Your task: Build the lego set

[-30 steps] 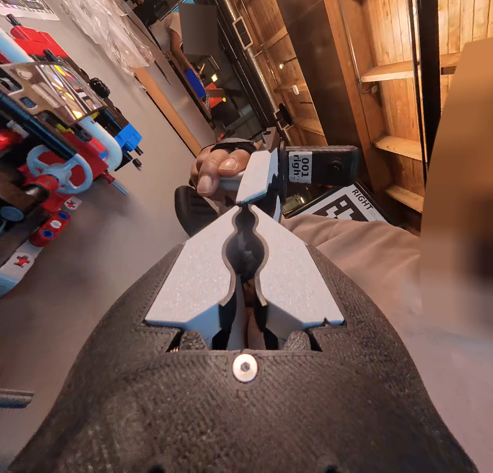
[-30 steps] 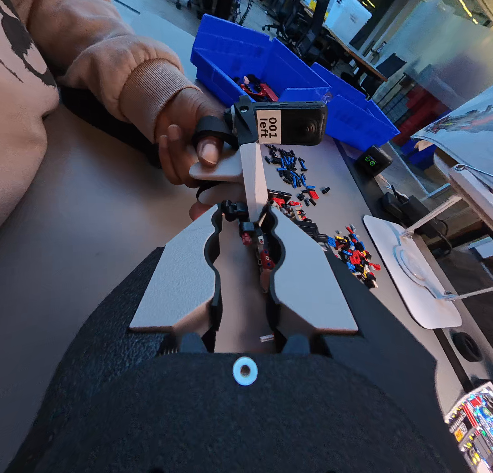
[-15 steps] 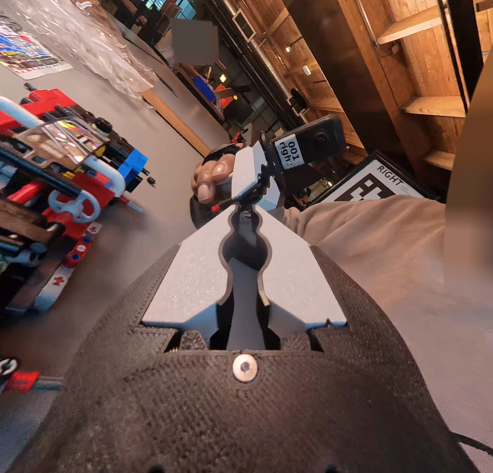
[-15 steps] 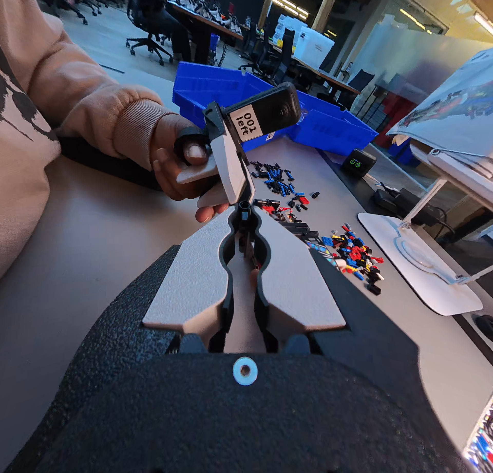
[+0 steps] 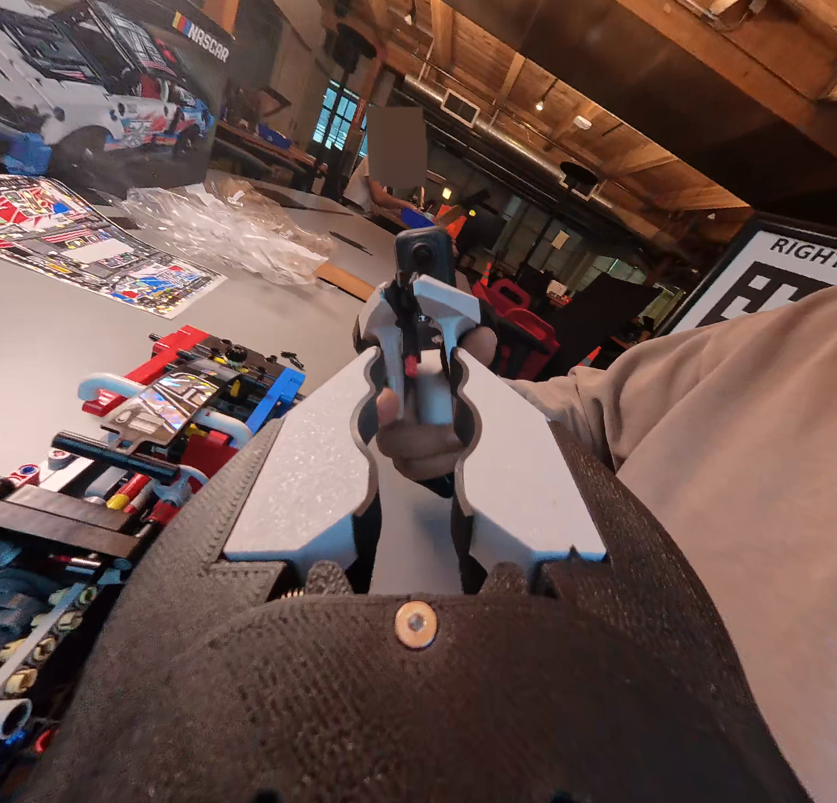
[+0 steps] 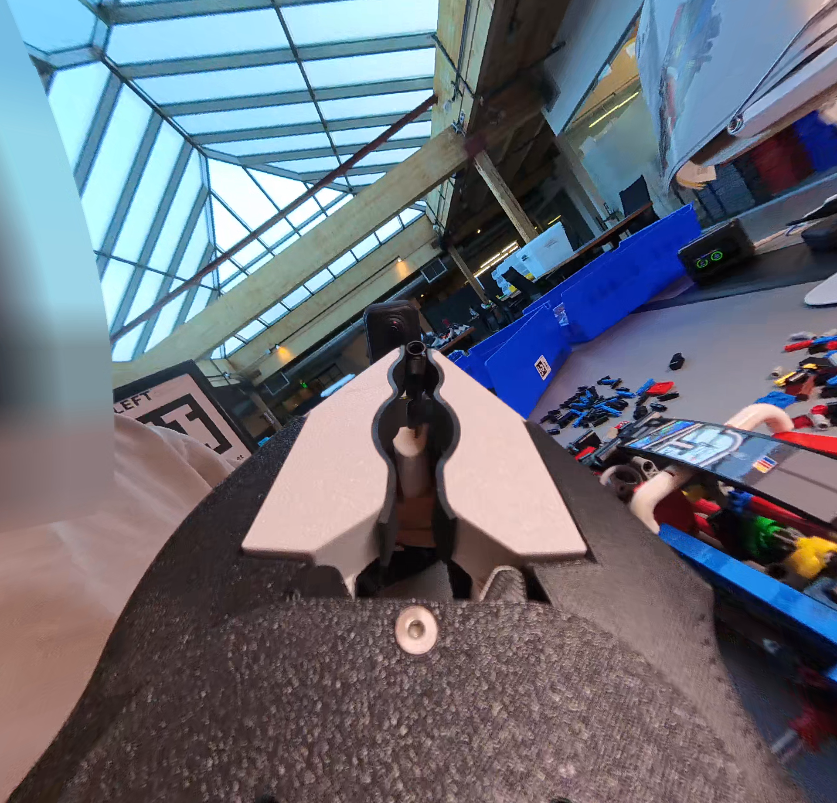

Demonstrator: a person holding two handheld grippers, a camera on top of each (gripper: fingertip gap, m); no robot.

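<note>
Since the earlier frames, both tools have swung up to face each other end-on, and the left tool [image 5: 414, 364] has released. Its fingers are spread, holding nothing. The right tool [image 6: 416, 364] is clenched on a thin black pin assembly [image 6: 415, 385]. The model car [image 5: 172, 401] sits partly built on the counter [image 5: 68, 328], with loose pieces [image 6: 602, 403] unused.

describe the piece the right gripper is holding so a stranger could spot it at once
Start at the big half-built lego car on the grey table, then look left and up to the right gripper, raised off the table. Pinched between its fingertips is a thin black pin with a hollow round end. Unlike the loose pieces behind, it is held in the air.
</note>
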